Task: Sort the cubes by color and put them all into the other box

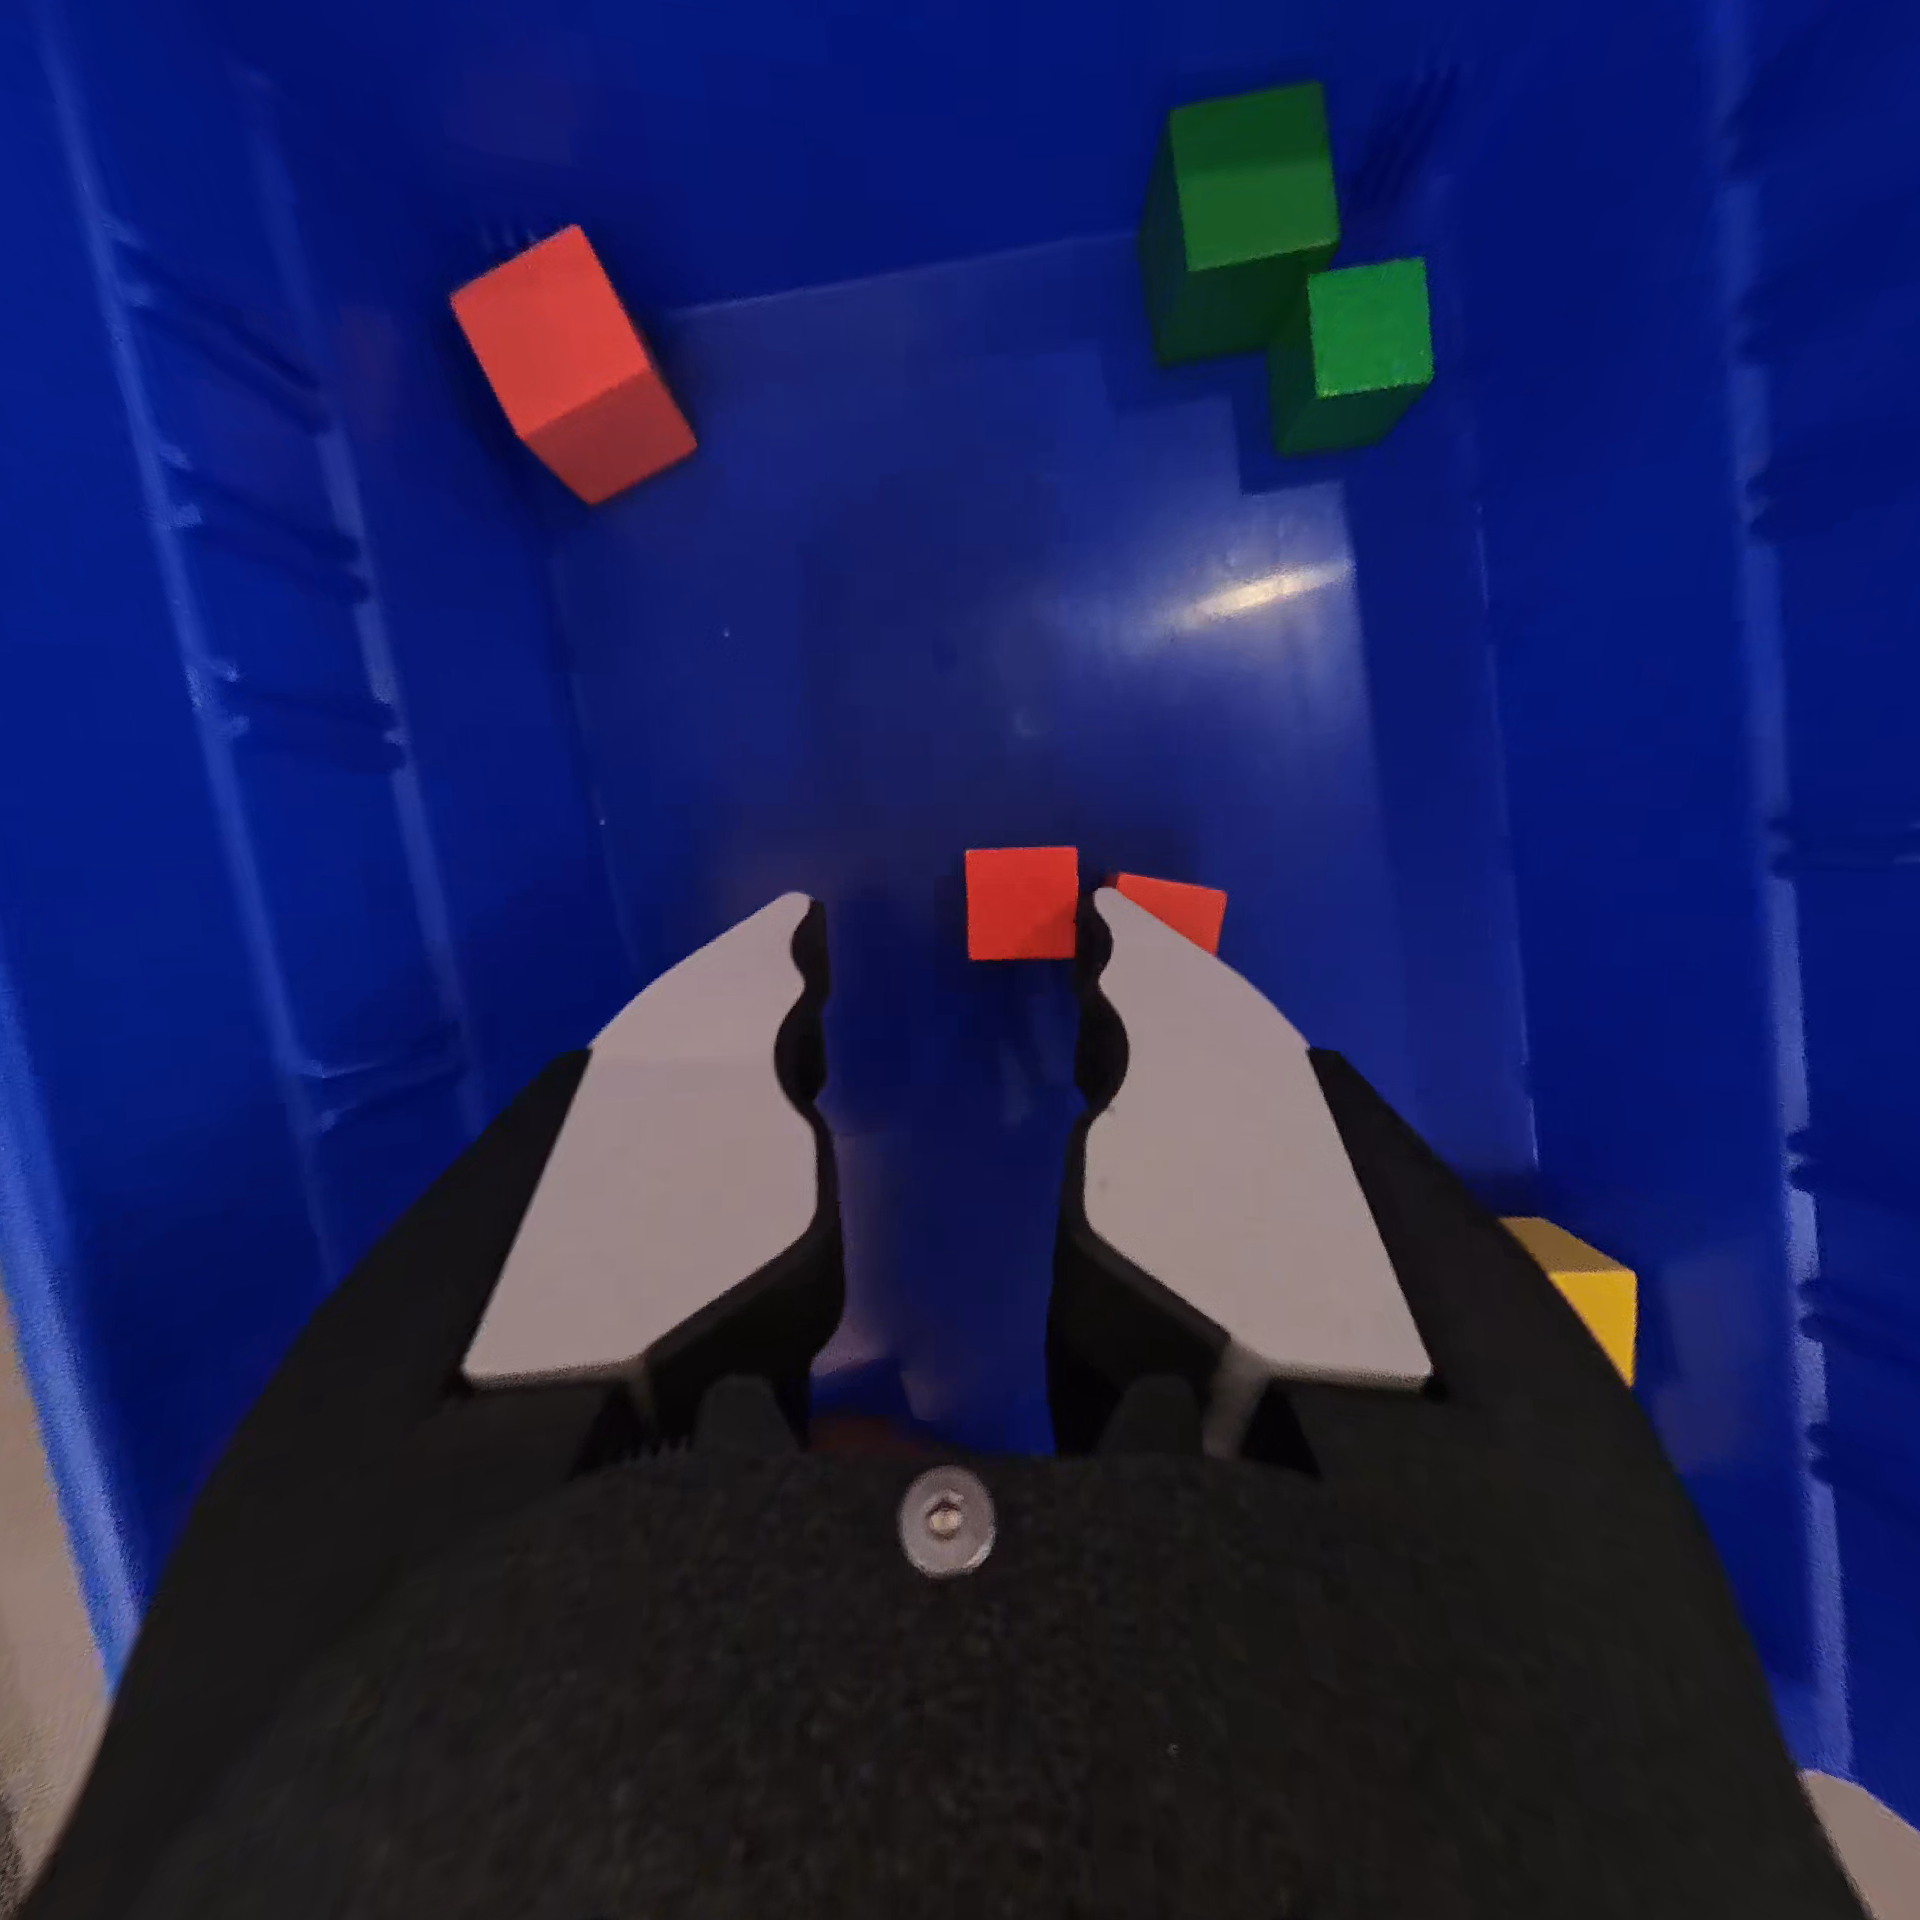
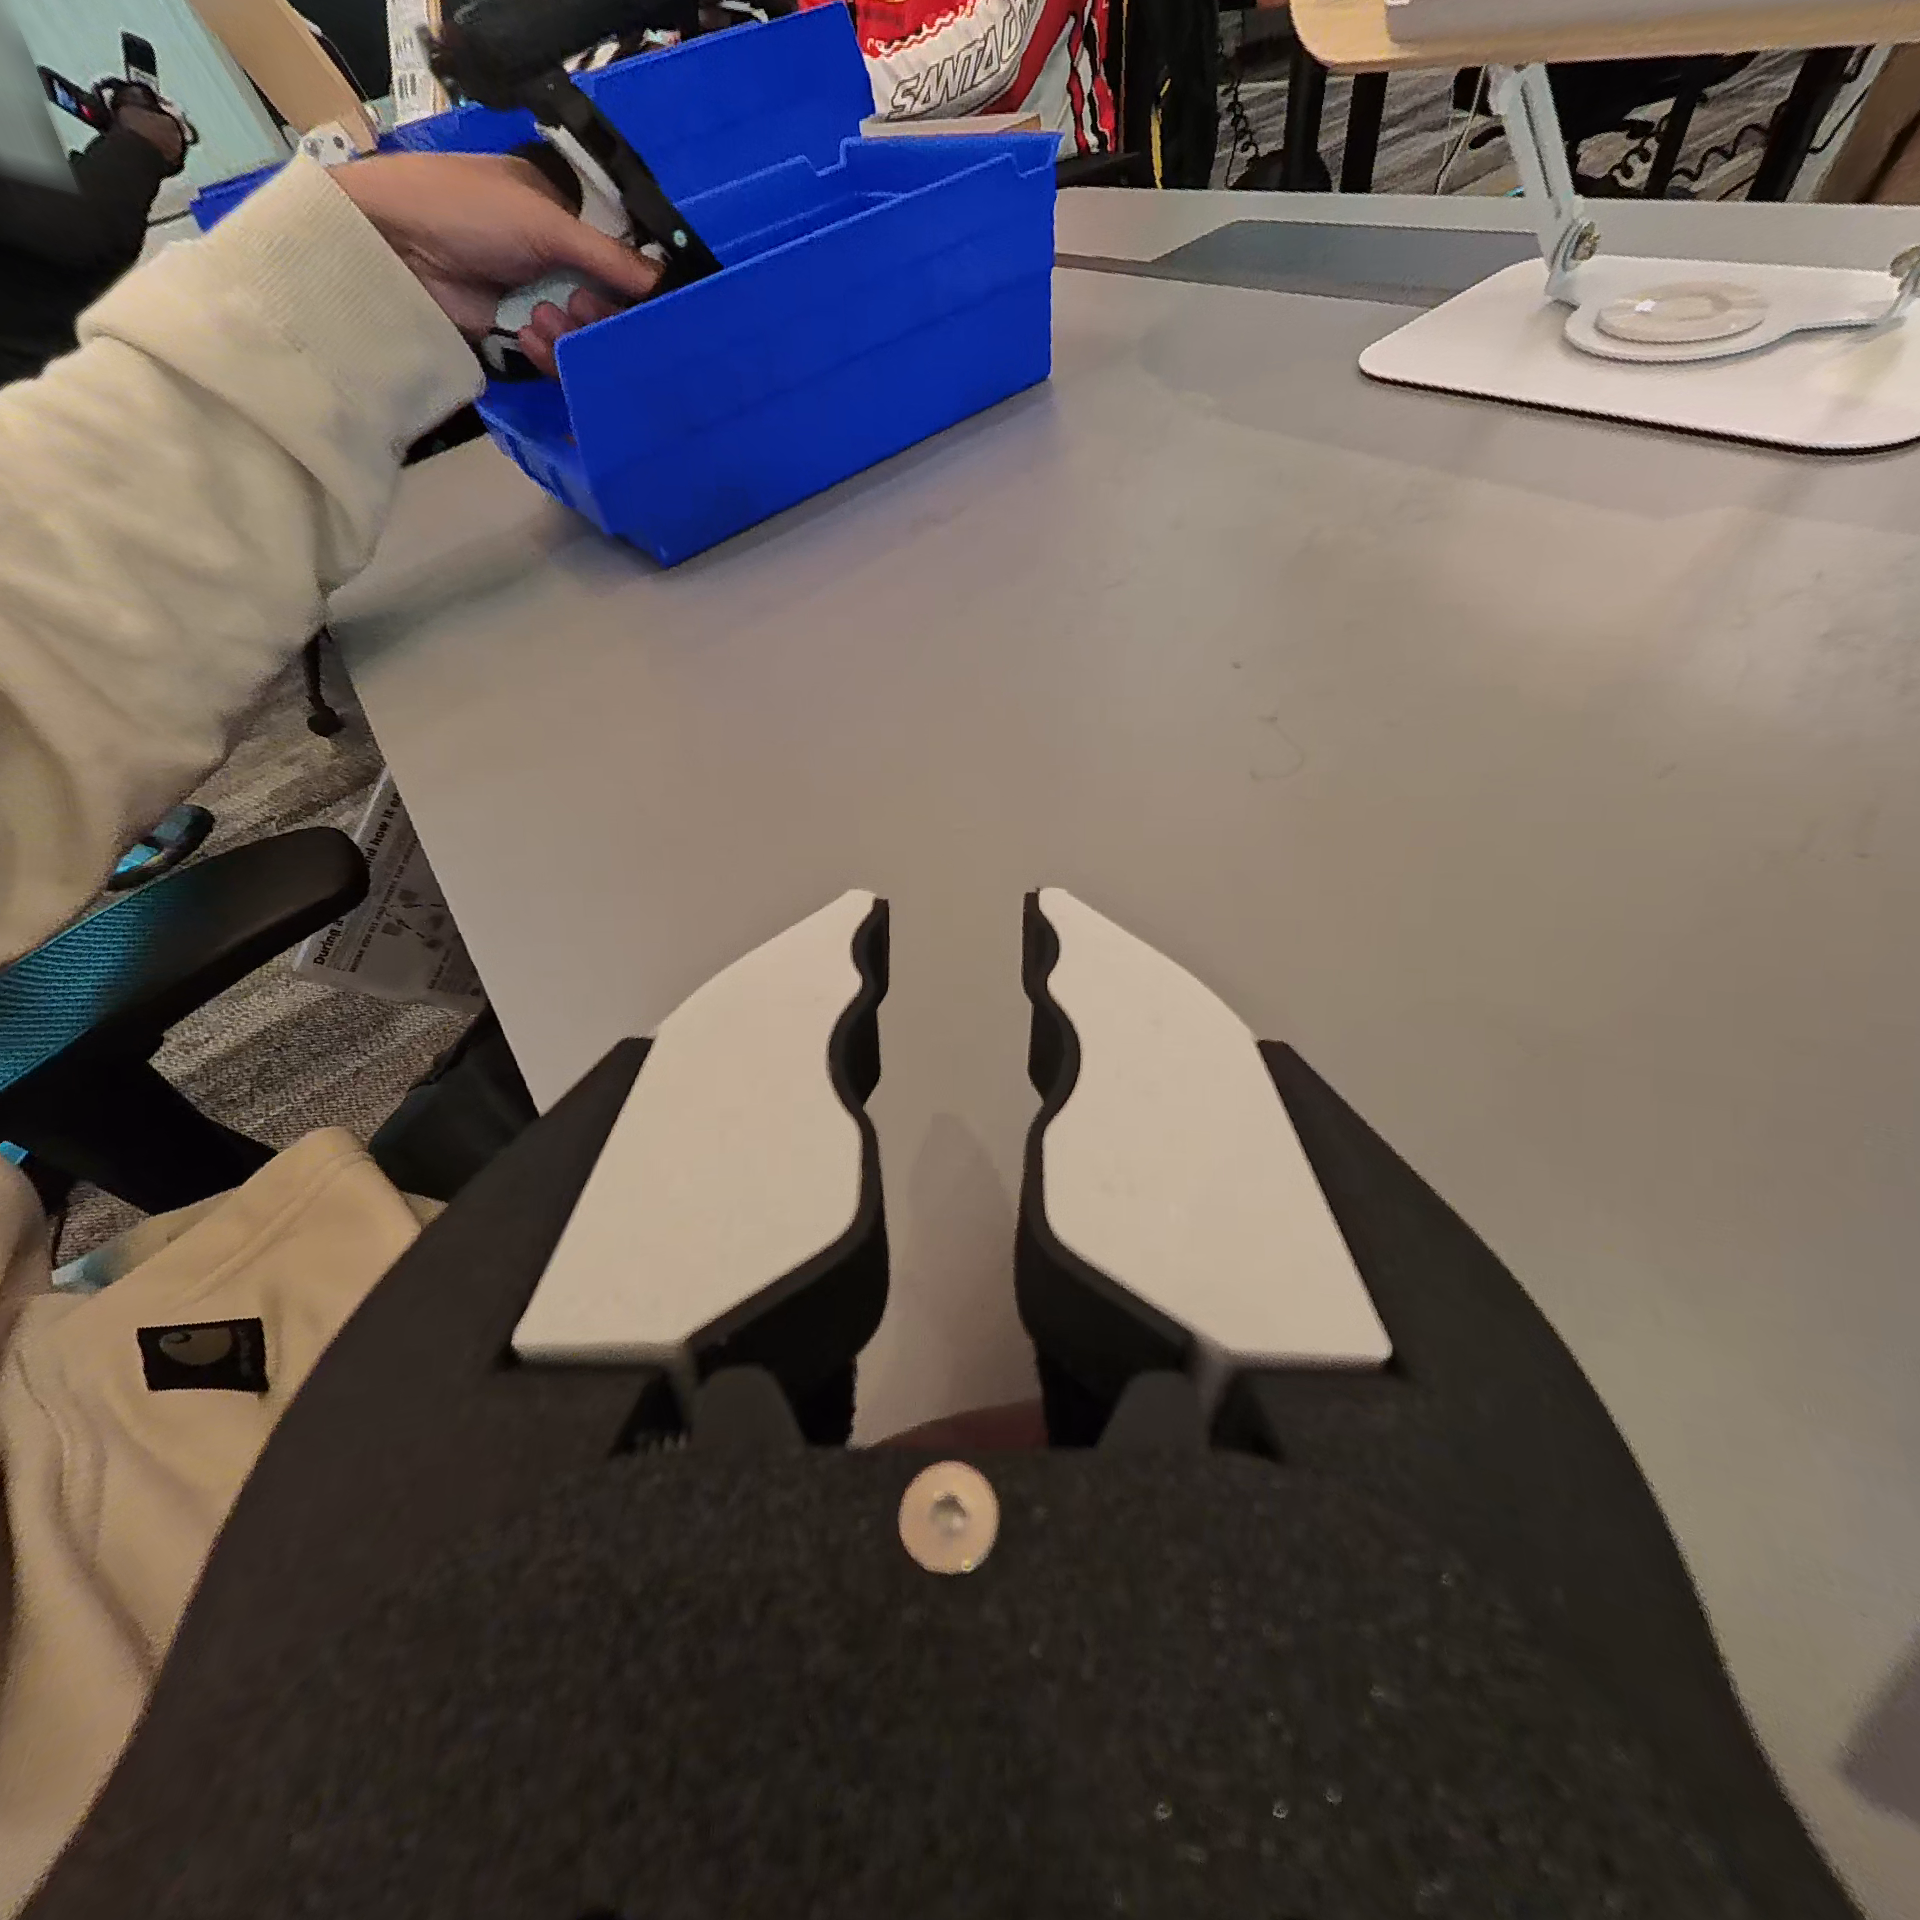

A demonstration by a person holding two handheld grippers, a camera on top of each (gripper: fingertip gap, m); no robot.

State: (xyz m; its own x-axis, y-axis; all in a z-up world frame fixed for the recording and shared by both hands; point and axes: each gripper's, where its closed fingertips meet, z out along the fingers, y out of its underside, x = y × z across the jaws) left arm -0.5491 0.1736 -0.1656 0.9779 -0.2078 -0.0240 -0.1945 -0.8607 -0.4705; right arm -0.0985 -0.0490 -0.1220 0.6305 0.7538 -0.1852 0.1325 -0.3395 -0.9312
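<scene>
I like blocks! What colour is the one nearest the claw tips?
Red, clearest in the left wrist view.

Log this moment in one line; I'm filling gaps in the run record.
left gripper: open, inside blue box, near small red cube | right gripper: open, empty, over grey table

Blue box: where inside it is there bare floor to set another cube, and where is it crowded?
Inside the blue box, the middle floor is bare, between the big red cube and the two touching green cubes at the far end, and the two small red cubes near the open left gripper. It is crowded by those tips and by the yellow cube at the near right.
</scene>
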